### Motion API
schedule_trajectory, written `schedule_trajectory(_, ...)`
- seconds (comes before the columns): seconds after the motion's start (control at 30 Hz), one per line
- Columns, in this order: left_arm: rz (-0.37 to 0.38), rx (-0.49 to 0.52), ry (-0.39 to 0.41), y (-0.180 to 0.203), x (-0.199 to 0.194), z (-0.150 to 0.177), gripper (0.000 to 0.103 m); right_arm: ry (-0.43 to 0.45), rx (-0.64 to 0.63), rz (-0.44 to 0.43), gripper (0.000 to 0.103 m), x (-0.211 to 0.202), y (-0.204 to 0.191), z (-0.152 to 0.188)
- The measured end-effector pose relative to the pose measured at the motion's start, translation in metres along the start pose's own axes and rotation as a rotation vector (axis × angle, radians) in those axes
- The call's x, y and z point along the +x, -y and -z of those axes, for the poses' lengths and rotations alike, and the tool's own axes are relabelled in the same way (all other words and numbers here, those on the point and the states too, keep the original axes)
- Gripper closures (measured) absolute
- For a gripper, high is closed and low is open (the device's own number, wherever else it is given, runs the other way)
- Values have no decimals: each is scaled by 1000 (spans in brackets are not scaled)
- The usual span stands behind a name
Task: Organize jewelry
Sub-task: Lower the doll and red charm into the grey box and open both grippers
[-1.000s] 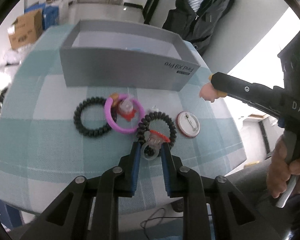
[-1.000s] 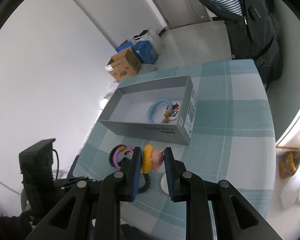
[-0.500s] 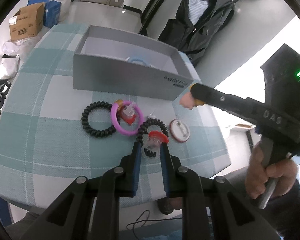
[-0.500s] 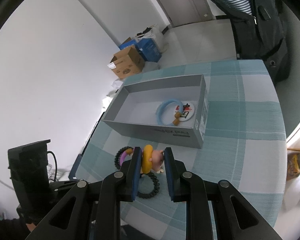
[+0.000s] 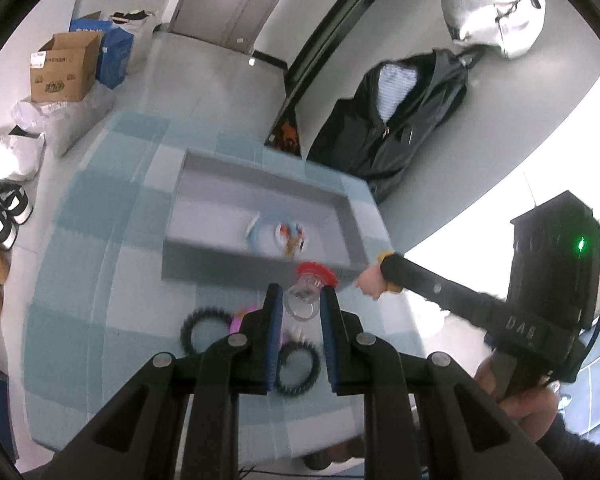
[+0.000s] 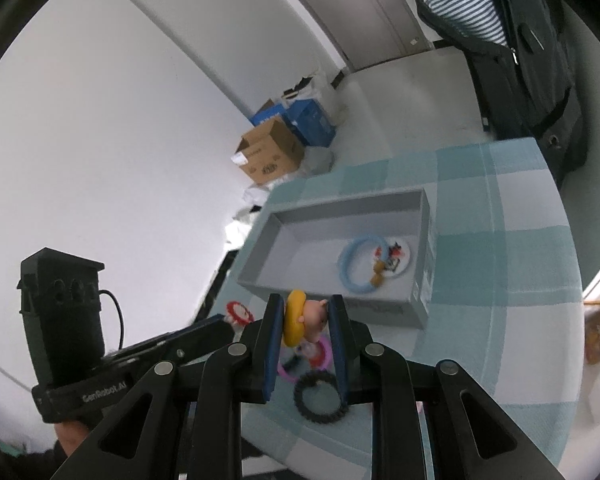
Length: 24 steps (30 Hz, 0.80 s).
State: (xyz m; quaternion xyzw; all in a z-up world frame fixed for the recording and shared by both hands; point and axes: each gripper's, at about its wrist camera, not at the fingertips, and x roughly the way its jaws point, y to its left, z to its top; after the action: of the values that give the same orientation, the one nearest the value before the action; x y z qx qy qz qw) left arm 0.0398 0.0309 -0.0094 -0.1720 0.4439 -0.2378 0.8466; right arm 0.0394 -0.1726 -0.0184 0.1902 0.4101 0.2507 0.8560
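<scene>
Your left gripper (image 5: pixel 300 300) fingers grip a clear ring with a red top (image 5: pixel 305 294), held above the table (image 5: pixel 80 280) before the gray box (image 5: pixel 220 266). Your right gripper (image 6: pixel 305 316) fingers grip a yellow-and-pink charm (image 6: pixel 304 317) near that box's front wall.

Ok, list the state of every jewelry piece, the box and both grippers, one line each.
Left gripper: shut on the clear plastic ring with red top, lifted off the table.
Right gripper: shut on the yellow ring with pink figure, held in the air.
Grey cardboard box: open, holding a light blue bangle and a round badge.
Black coil hair ties: lying on the checked tablecloth.
Purple bangle: on the cloth.
</scene>
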Motion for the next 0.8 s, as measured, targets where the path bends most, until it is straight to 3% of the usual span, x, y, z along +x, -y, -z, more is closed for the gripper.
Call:
schedule_trajectory(0.2, -24, 17, 24, 2, 5, -26, 89, 44, 37, -26, 81, 2, 0, -25)
schedule_trajectory(0.43, -94, 38, -22, 0, 28, -47, 89, 50, 85, -30, 81, 18, 4, -51)
schedule_trajectory(0.8, -90, 52, -108, -9, 64, -58, 89, 18, 105, 54, 81, 42, 13, -68)
